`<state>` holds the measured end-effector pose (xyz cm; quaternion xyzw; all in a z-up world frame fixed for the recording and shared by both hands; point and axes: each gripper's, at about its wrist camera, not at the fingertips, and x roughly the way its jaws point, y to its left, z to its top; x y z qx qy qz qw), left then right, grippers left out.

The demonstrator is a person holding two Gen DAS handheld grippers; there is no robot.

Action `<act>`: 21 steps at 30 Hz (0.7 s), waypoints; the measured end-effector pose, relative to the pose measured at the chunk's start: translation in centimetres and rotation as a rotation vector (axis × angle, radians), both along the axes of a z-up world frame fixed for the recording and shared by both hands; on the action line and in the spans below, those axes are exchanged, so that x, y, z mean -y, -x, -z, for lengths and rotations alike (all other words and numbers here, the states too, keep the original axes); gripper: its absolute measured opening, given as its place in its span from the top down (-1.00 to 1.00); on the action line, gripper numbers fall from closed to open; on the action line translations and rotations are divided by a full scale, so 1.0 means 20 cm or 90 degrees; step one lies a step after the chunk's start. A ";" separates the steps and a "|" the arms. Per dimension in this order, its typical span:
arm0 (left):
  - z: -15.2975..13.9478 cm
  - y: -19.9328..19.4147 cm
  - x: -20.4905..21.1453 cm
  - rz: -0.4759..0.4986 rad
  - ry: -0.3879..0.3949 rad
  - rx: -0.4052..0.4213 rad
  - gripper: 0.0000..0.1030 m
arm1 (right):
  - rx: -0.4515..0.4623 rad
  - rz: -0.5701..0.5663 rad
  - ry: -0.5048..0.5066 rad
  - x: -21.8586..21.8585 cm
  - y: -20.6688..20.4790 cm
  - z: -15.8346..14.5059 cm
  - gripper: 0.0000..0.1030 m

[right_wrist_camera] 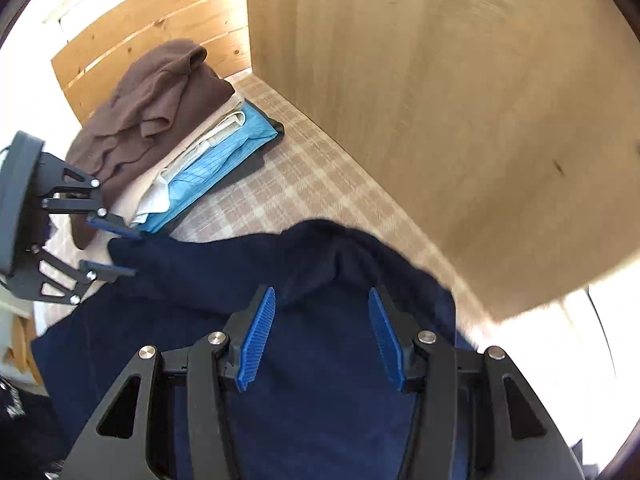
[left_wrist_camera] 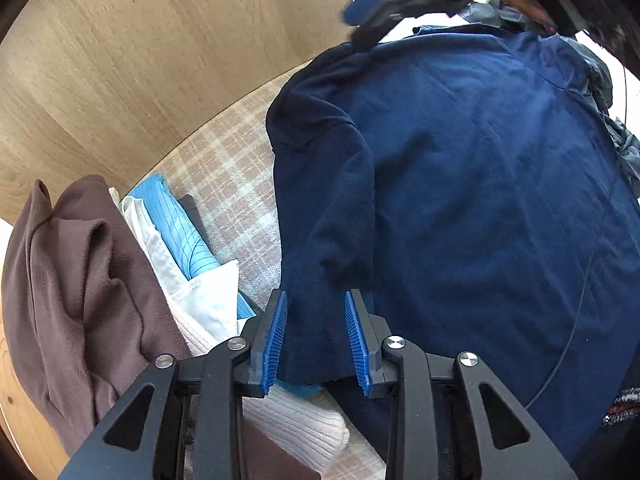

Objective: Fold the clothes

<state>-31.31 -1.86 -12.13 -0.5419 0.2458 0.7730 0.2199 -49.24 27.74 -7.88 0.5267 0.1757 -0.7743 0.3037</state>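
Straddling one navy garment (right_wrist_camera: pixel 320 360): left hand-held gripper (left_wrist_camera: pixel 316 300), right hand-held gripper (right_wrist_camera: pixel 322 296), both spread.

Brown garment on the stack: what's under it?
Under the brown garment lie a cream ribbed knit, a white shirt, a light blue striped garment and a dark item at the bottom. Only their edges show; how they are folded underneath is covered.

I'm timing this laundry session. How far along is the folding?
Done: a folded stack sits on the checked cover, brown garment on top. In hand: the navy top lies spread out; the left gripper is open around its sleeve cuff, the right gripper open over its body. Left: folding this top; a grey garment shows beyond it.
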 end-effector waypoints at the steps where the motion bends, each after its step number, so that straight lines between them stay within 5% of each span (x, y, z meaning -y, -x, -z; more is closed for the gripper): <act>1: 0.01 0.00 0.01 -0.003 0.000 0.004 0.39 | -0.002 -0.033 -0.023 0.07 0.06 0.03 0.06; 5: 0.03 0.01 0.06 -0.006 -0.001 0.012 0.39 | -0.009 -0.163 -0.115 0.33 0.29 0.14 0.06; 10: 0.01 0.01 0.13 -0.019 -0.043 0.020 0.39 | 0.008 -0.289 -0.131 0.40 0.32 0.21 0.06; 18: 0.01 0.02 0.14 -0.015 -0.045 0.036 0.39 | 0.070 -0.366 -0.171 0.42 0.25 0.31 0.06; 20: 0.01 0.02 0.14 -0.017 -0.046 0.036 0.39 | 0.075 -0.355 -0.162 0.41 0.24 0.30 0.21; 21: 0.00 0.02 0.14 -0.020 -0.048 0.036 0.38 | 0.076 -0.357 -0.160 0.41 0.23 0.29 0.48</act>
